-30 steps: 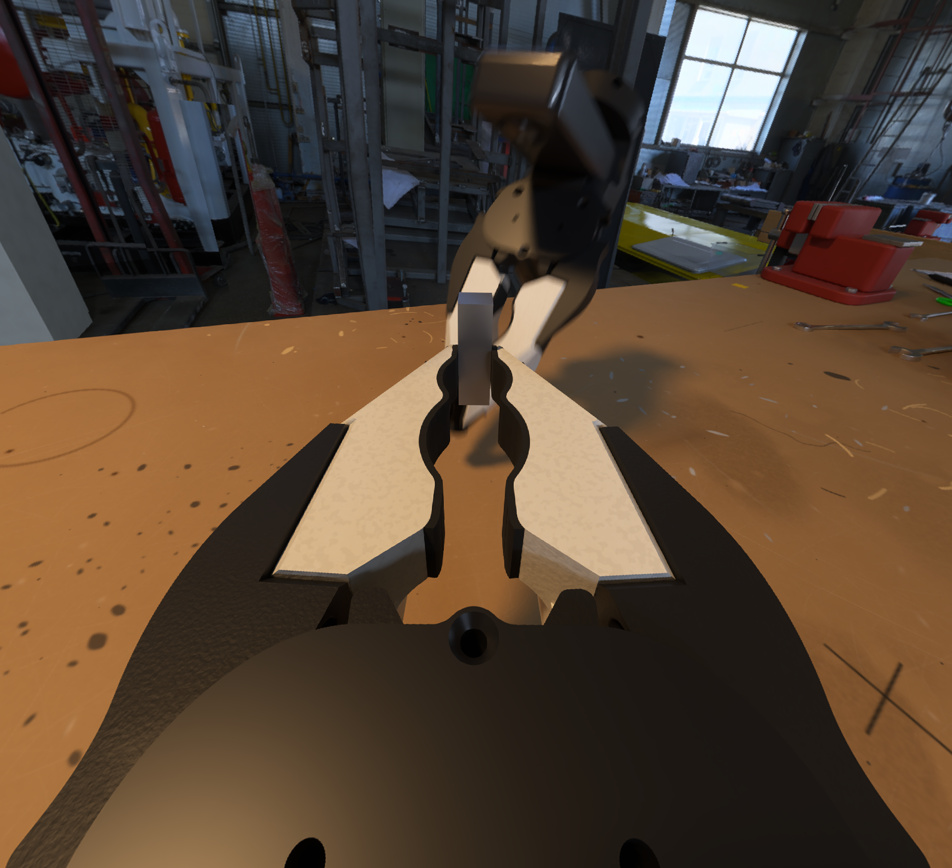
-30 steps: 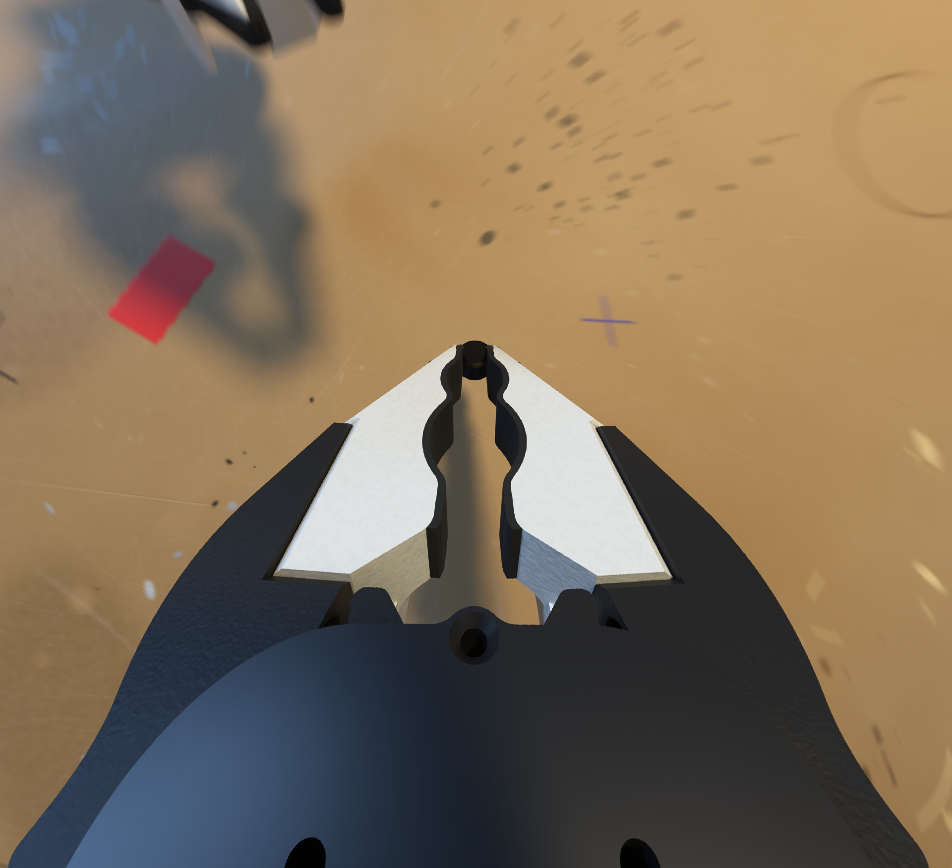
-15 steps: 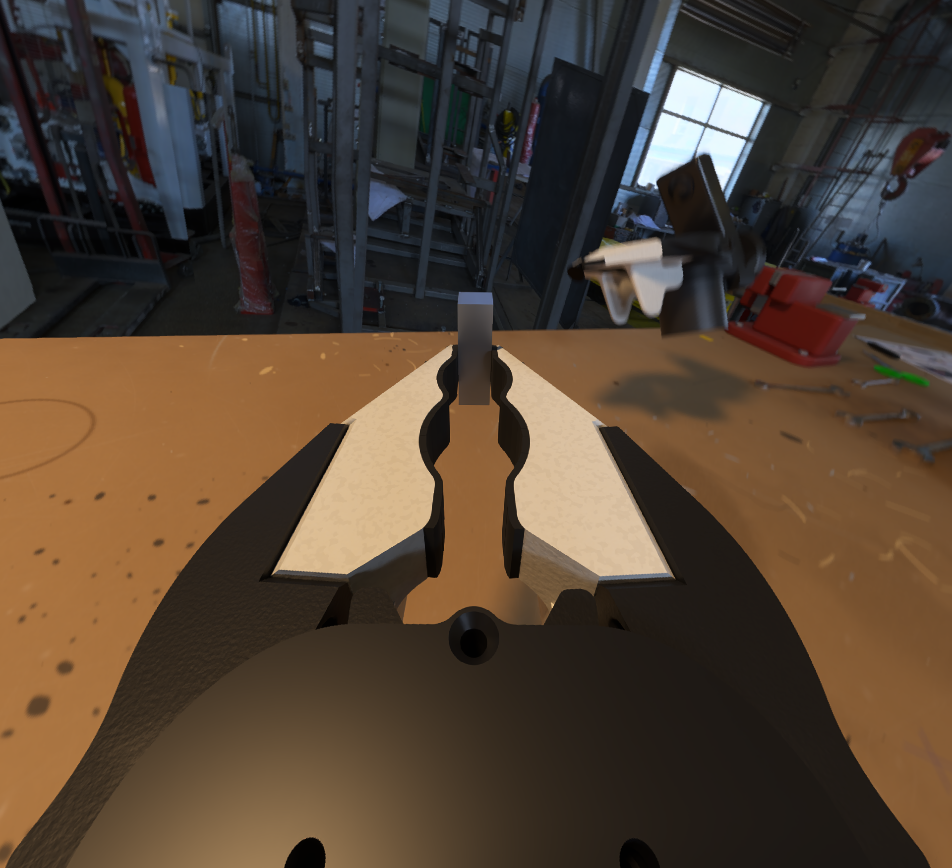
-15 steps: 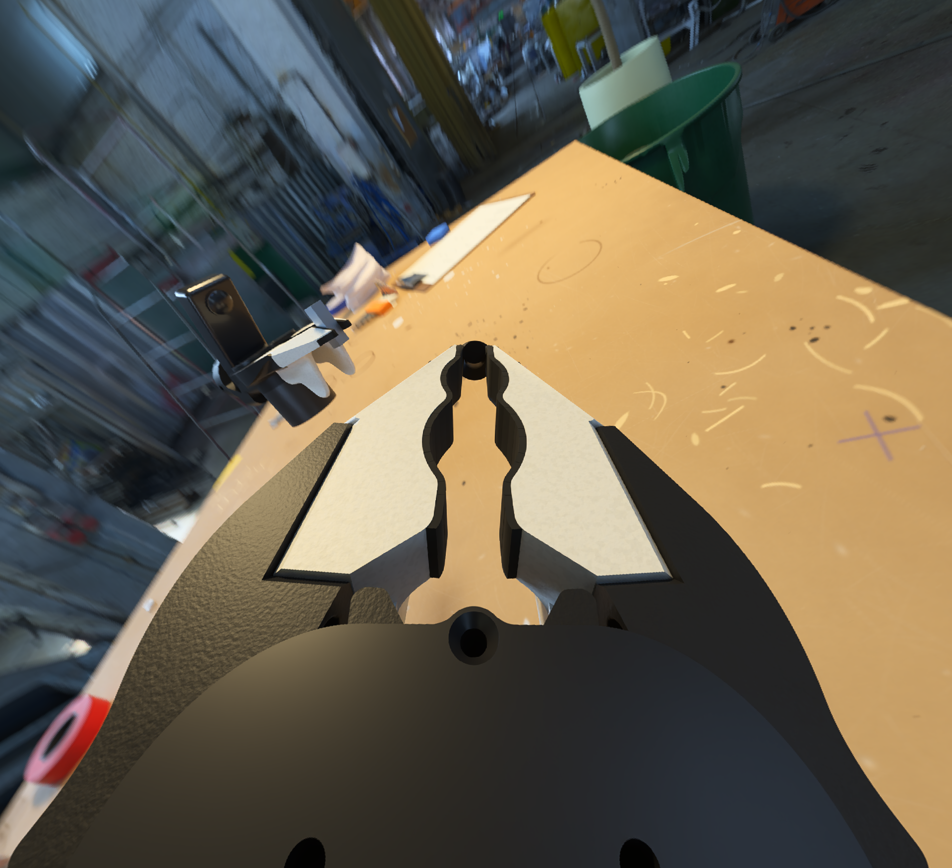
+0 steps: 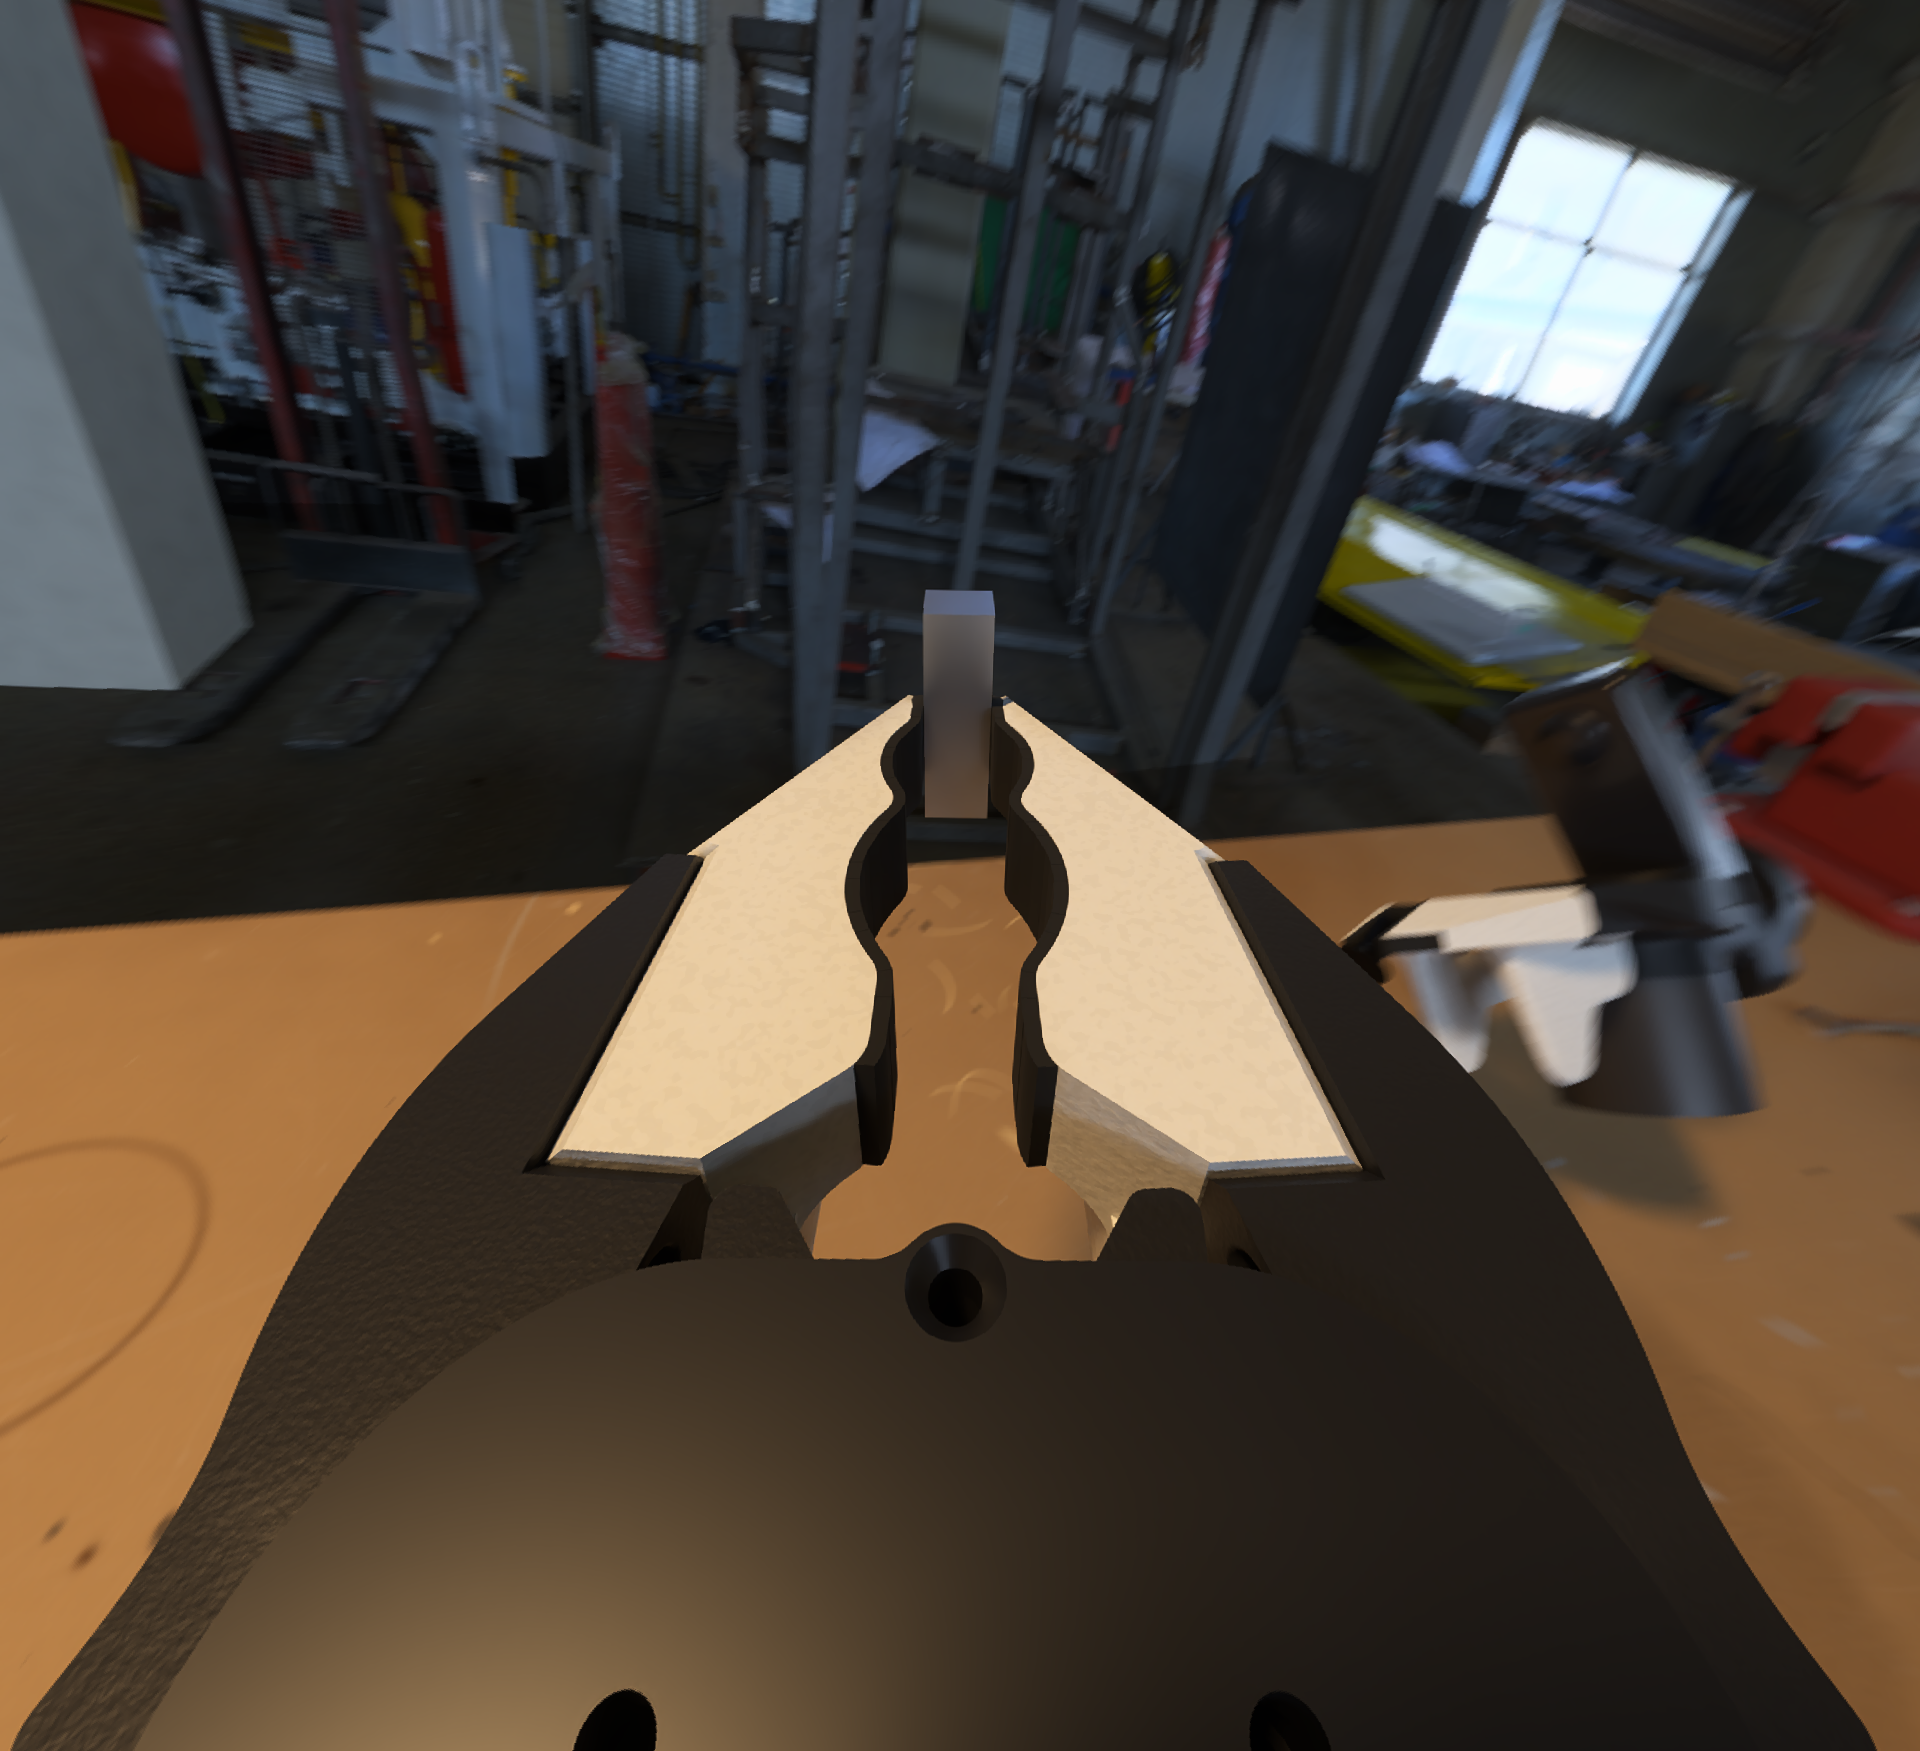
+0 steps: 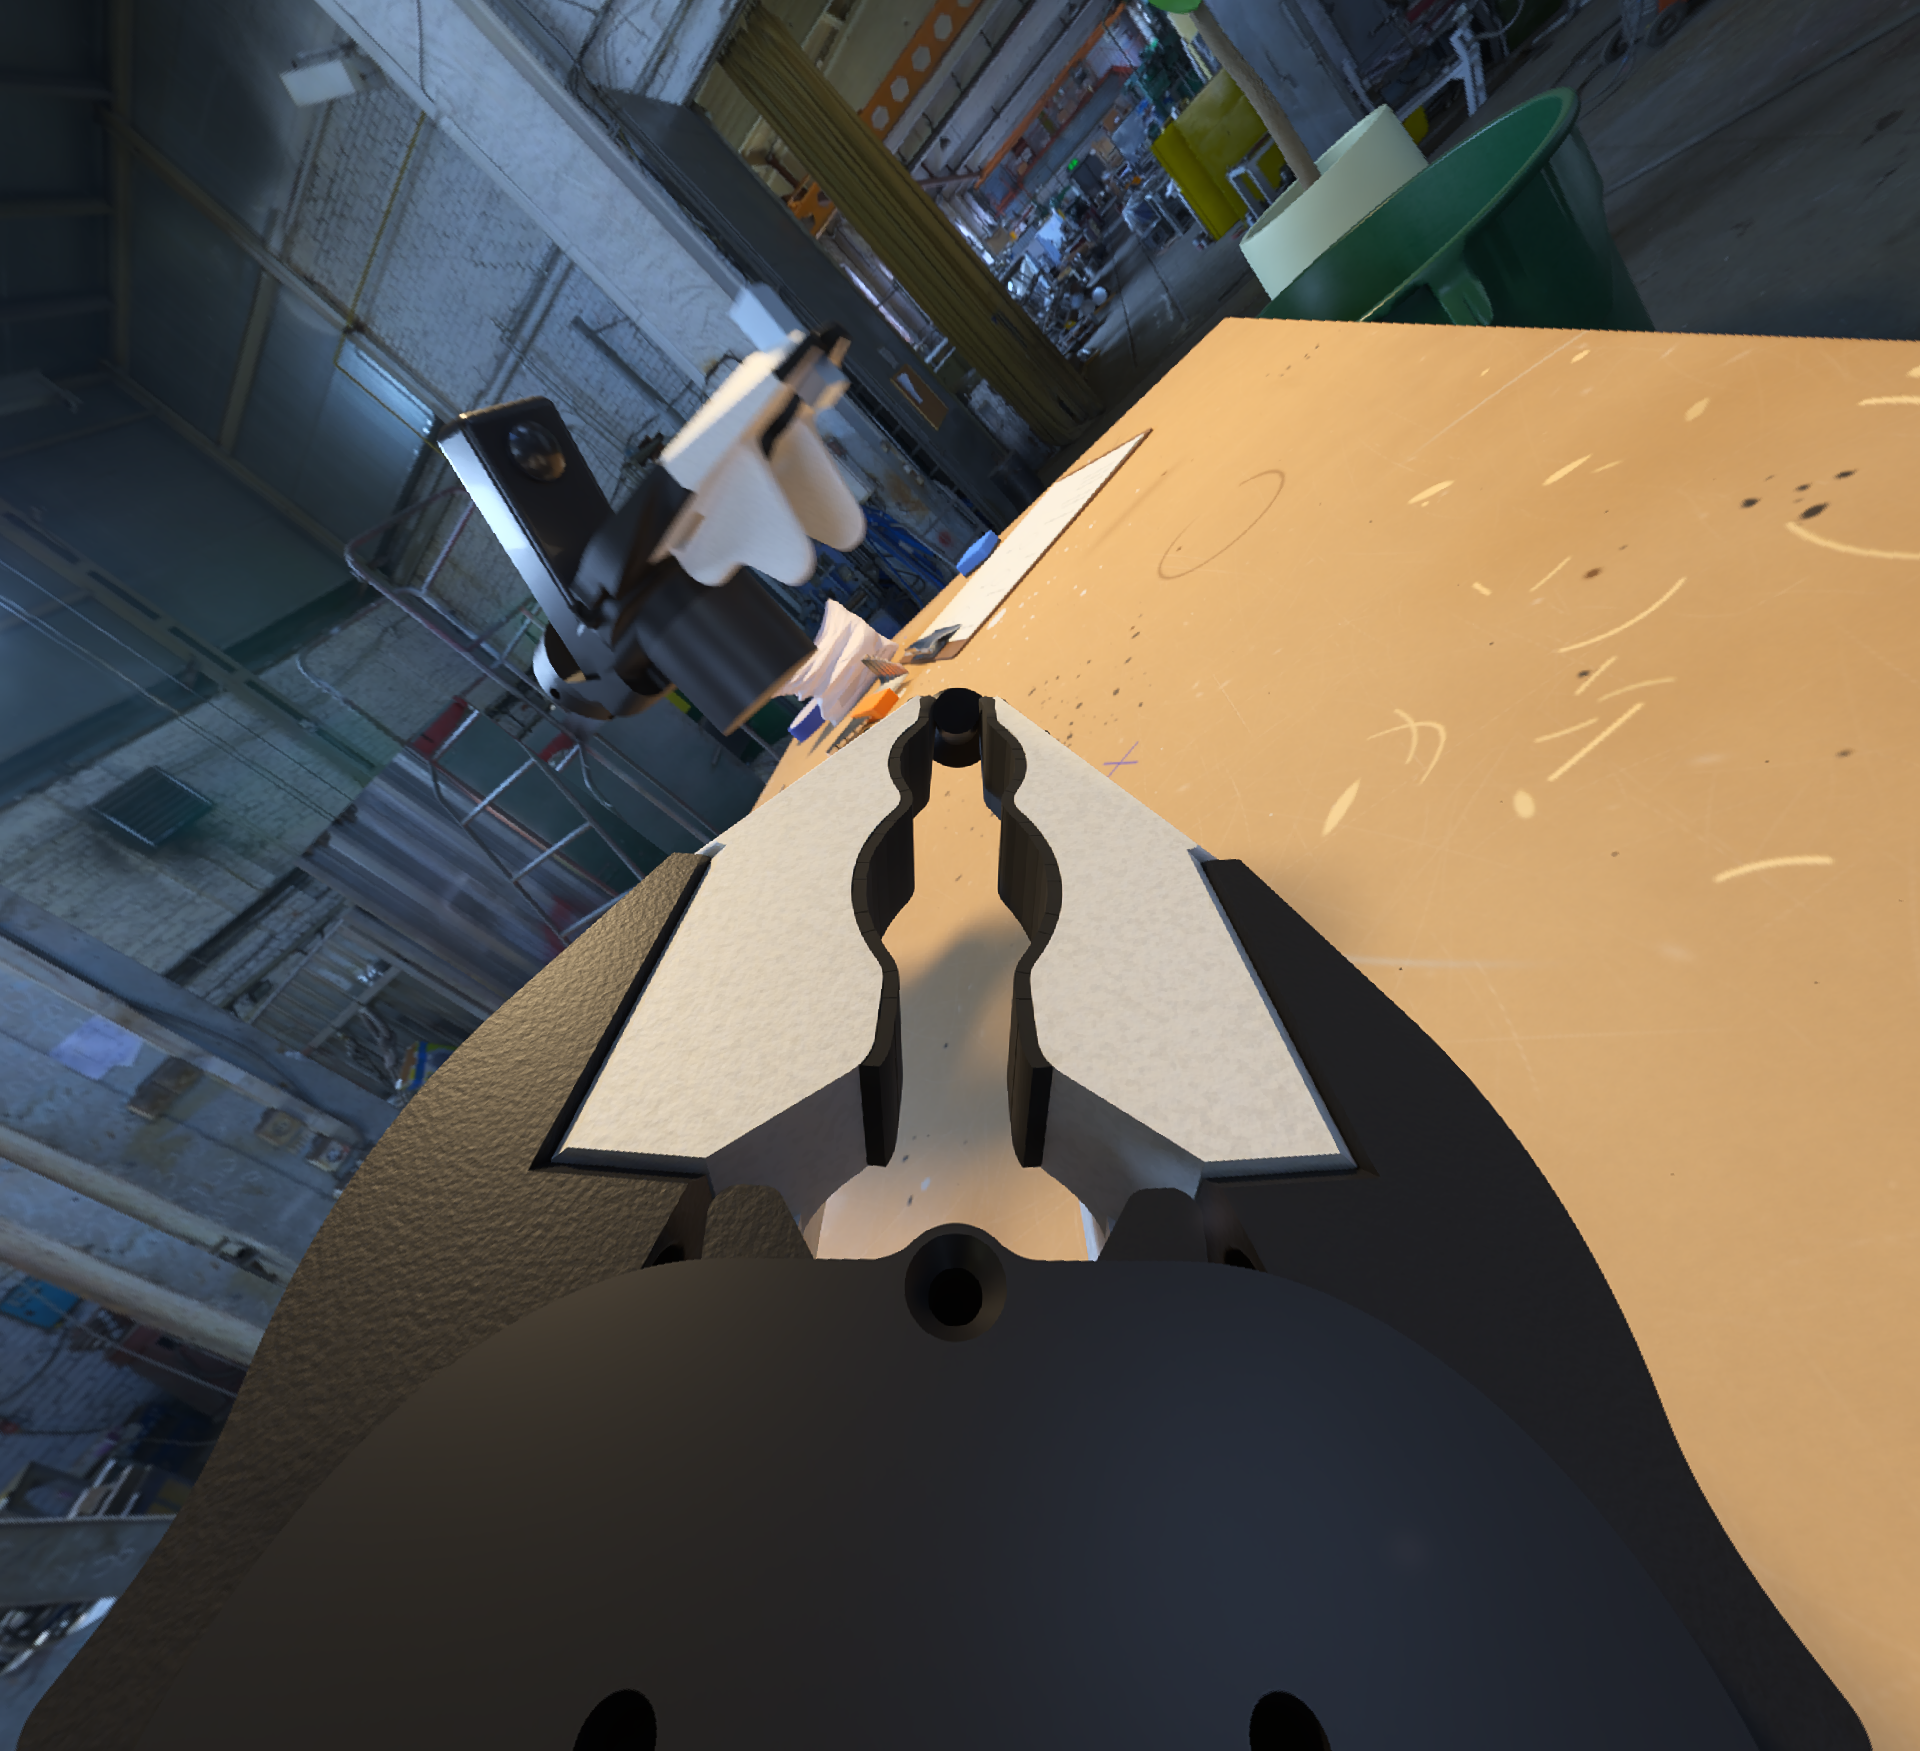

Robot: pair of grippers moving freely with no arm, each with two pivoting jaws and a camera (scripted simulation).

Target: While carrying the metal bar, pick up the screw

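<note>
My left gripper (image 5: 957, 725) is shut on a grey metal bar (image 5: 957, 699) that stands upright between its fingertips, held above the wooden table (image 5: 260, 1057). My right gripper (image 6: 955, 725) is shut on a small black screw (image 6: 955, 727) pinched at its fingertips, held above the table (image 6: 1507, 662). The right gripper also shows blurred at the right of the left wrist view (image 5: 1361, 941). The left gripper with the bar (image 6: 764, 319) shows up and to the left in the right wrist view (image 6: 805, 366).
A red vise (image 5: 1839, 787) and a yellow bench (image 5: 1455, 610) lie at the right in the left wrist view. A green bin (image 6: 1486, 236), a white sheet (image 6: 1049, 527) and small clutter (image 6: 883, 662) sit near the table's far edge.
The right gripper rose off the table with the screw and swung from pointing down to nearly level. The left gripper moved toward the table edge with the bar.
</note>
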